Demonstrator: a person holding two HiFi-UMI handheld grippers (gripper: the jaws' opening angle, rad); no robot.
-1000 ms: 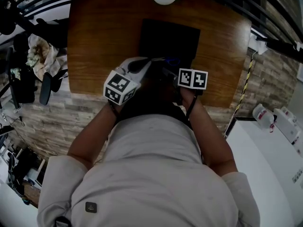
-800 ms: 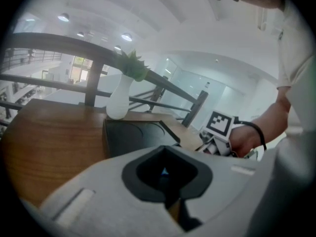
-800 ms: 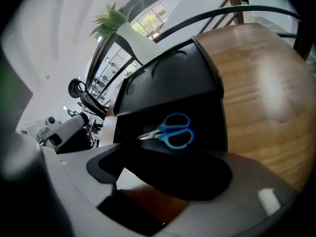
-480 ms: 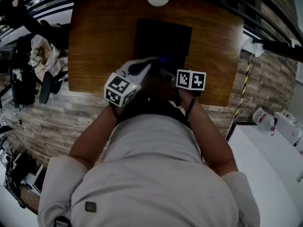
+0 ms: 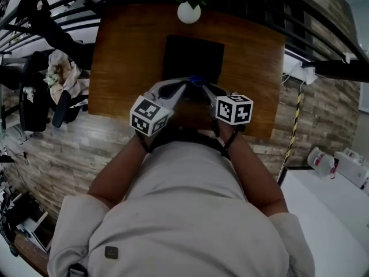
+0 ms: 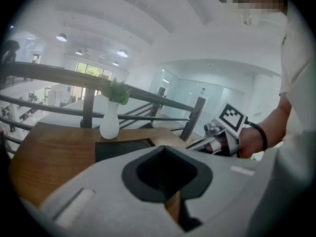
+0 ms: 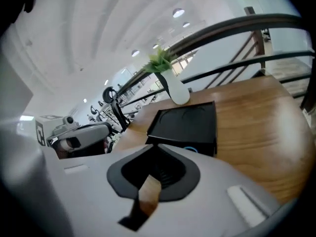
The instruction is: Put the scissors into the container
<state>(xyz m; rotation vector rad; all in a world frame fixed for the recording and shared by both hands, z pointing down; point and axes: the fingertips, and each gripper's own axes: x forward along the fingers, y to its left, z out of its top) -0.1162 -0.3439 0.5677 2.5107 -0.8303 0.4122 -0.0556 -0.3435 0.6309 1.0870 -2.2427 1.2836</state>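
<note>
A black container [image 5: 193,57] [image 7: 190,121] stands on the wooden table [image 5: 130,51]. At its near edge lies the scissors' blue loop [image 5: 197,81] [image 7: 190,149]; the rest of the scissors is hidden. My right gripper [image 5: 203,89] comes in from the right. Its jaws are closing and stand almost together, with the blue loop poking out just over their tips. My left gripper [image 5: 182,87] is shut with nothing seen in it, and its tips are close beside the loop on the left. The left gripper view shows the right gripper [image 6: 217,139] and the container [image 6: 123,147].
A white vase [image 5: 188,12] [image 7: 177,92] with a green plant stands right behind the container. Dark railings [image 5: 253,7] run past the table's far edge. The person's body hides the table's near edge. Chairs and clutter [image 5: 55,79] stand on the floor at the left.
The head view has tilted, so the table and container sit lower in frame. Both grippers have stayed at the container's near edge, with the blue loop between their tips.
</note>
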